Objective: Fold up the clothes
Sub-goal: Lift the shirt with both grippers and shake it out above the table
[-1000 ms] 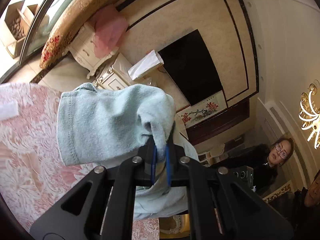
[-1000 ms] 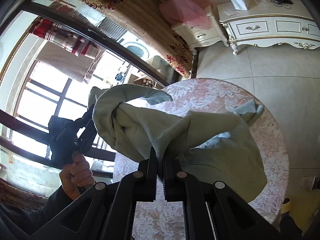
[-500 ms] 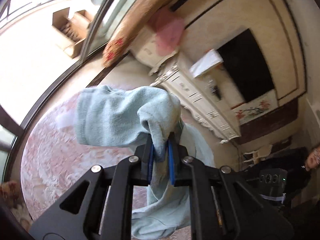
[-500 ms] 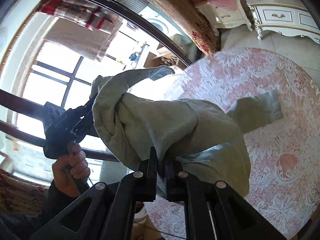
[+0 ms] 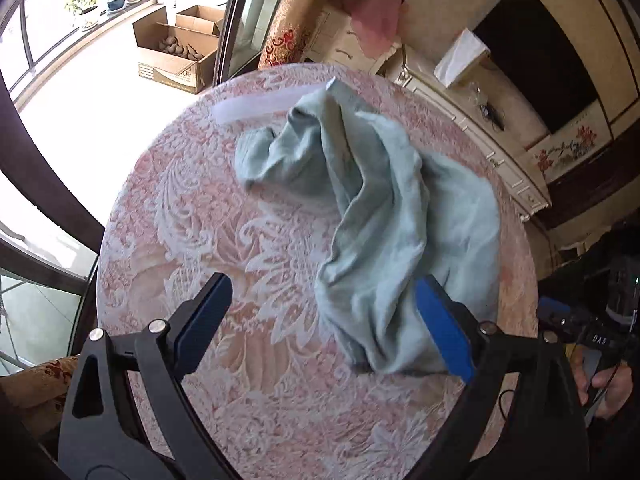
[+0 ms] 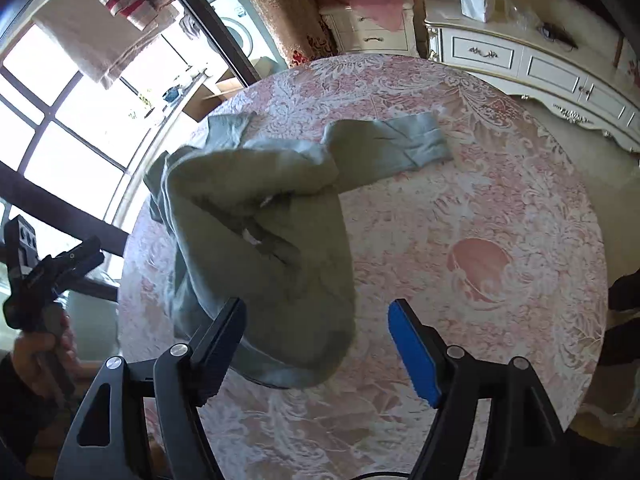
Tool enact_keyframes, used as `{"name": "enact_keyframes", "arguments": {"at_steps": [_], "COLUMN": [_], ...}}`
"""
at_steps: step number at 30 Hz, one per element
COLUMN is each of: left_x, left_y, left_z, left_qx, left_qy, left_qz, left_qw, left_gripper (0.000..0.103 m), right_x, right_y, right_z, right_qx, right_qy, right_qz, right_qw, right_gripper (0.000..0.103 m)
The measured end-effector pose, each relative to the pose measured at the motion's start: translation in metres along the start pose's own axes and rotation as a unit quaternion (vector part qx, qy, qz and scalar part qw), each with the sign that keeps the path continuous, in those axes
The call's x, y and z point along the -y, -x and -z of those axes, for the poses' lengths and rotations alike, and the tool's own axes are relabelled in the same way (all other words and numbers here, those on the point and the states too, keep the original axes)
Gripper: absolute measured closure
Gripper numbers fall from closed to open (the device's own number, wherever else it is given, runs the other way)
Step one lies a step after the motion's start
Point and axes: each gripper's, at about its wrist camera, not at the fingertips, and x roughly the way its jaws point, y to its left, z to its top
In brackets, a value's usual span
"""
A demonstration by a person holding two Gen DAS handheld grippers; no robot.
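We see the light blue garment (image 5: 384, 216) lying crumpled in a heap on the round table (image 5: 224, 240), which wears a pink-and-white floral cloth. In the left wrist view the heap sits right of centre, one end reaching to the far edge beside a white strip (image 5: 268, 104) on the cloth. In the right wrist view the same garment (image 6: 260, 240) lies on the left half of the table (image 6: 500, 200), with a flat piece stretched out to the right at the far side.

We have the left gripper (image 5: 324, 308) with fingers wide apart, jaws opening; its right blue pad (image 5: 440, 328) sits at or over the near edge of the fabric, contact unclear, and the left one over bare cloth. Nothing is clamped.

Right gripper (image 6: 316, 332): fingers apart too, jaws opening. The near lobe of the garment shows between them, closer to the left finger, not pinched.

Each view catches the other gripper at the frame edge, in a hand: right hand (image 5: 608, 384), left hand (image 6: 36, 356).

Far behind we see a white cabinet (image 6: 540, 64), a pink cloth (image 5: 376, 20), a dark TV screen (image 5: 536, 56), and cardboard boxes (image 5: 176, 52) by the window.
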Motion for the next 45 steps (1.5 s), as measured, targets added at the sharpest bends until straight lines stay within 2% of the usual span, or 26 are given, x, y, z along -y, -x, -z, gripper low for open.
{"name": "enact_keyframes", "arguments": {"at_steps": [1, 3, 5, 7, 10, 14, 18, 21, 24, 25, 26, 27, 28, 29, 32, 35, 38, 42, 45], "left_x": [-0.001, -0.005, -0.012, -0.019, -0.024, -0.025, -0.021, -0.022, -0.025, -0.026, -0.026, -0.026, -0.027, -0.028, -0.030, -0.027, -0.026, -0.018, -0.007], "left_y": [-0.004, -0.016, -0.030, -0.043, -0.056, -0.069, -0.074, -0.075, -0.075, -0.075, -0.075, -0.080, -0.084, -0.086, -0.084, -0.078, -0.068, -0.043, -0.006], "left_z": [0.009, 0.024, 0.032, 0.038, 0.042, 0.048, 0.053, 0.057, 0.063, 0.066, 0.068, 0.072, 0.077, 0.081, 0.087, 0.086, 0.085, 0.082, 0.076], "left_qx": [-0.017, -0.059, -0.089, -0.107, -0.105, -0.090, -0.080, -0.064, -0.048, -0.044, -0.045, -0.058, -0.073, -0.073, -0.070, -0.068, -0.057, -0.045, -0.037], "left_qy": [0.001, 0.025, 0.067, 0.109, 0.149, 0.187, 0.211, 0.228, 0.245, 0.247, 0.247, 0.247, 0.248, 0.253, 0.258, 0.248, 0.248, 0.236, 0.220], "left_qz": [0.006, 0.040, 0.077, 0.105, 0.131, 0.172, 0.211, 0.231, 0.253, 0.258, 0.257, 0.251, 0.237, 0.237, 0.241, 0.251, 0.270, 0.276, 0.277], "left_qw": [0.9998, 0.9972, 0.9908, 0.9828, 0.9745, 0.9629, 0.9511, 0.9437, 0.9345, 0.9330, 0.9330, 0.9340, 0.9365, 0.9353, 0.9332, 0.9330, 0.9287, 0.9308, 0.9346], "left_gripper": [0.009, 0.009, 0.009, 0.009, 0.009, 0.009, 0.009, 0.009, 0.010, 0.012, 0.028, 0.046, 0.083, 0.088, 0.088, 0.088, 0.088, 0.089, 0.090], "right_x": [0.001, 0.007, 0.022, 0.042, 0.066, 0.083, 0.089, 0.088, 0.091, 0.091, 0.090, 0.089, 0.087, 0.086, 0.081, 0.080, 0.080, 0.079, 0.074], "right_y": [-0.004, -0.013, -0.022, -0.029, -0.040, -0.063, -0.083, -0.091, -0.102, -0.104, -0.107, -0.110, -0.112, -0.114, -0.113, -0.107, -0.099, -0.083, -0.060], "right_z": [0.008, 0.021, 0.032, 0.041, 0.053, 0.070, 0.084, 0.090, 0.092, 0.092, 0.092, 0.092, 0.091, 0.091, 0.088, 0.085, 0.080, 0.074, 0.068], "right_qx": [-0.011, -0.030, -0.038, -0.040, -0.028, -0.032, -0.031, -0.020, -0.009, -0.008, -0.010, -0.016, -0.021, -0.026, -0.027, -0.022, -0.013, -0.003, -0.001], "right_qy": [0.007, -0.011, -0.065, -0.137, -0.224, -0.298, -0.339, -0.357, -0.378, -0.381, -0.380, -0.377, -0.375, -0.375, -0.374, -0.376, -0.377, -0.377, -0.360], "right_qz": [0.002, -0.020, -0.052, -0.093, -0.148, -0.220, -0.281, -0.302, -0.327, -0.328, -0.327, -0.324, -0.322, -0.327, -0.339, -0.361, -0.384, -0.410, -0.418], "right_qw": [1.000, 0.999, 0.996, 0.985, 0.963, 0.928, 0.897, 0.884, 0.866, 0.865, 0.865, 0.867, 0.869, 0.867, 0.863, 0.854, 0.843, 0.830, 0.834], "right_gripper": [0.028, 0.028, 0.027, 0.027, 0.027, 0.027, 0.031, 0.035, 0.044, 0.054, 0.062, 0.067, 0.080, 0.092, 0.093, 0.093, 0.093, 0.093, 0.093]}}
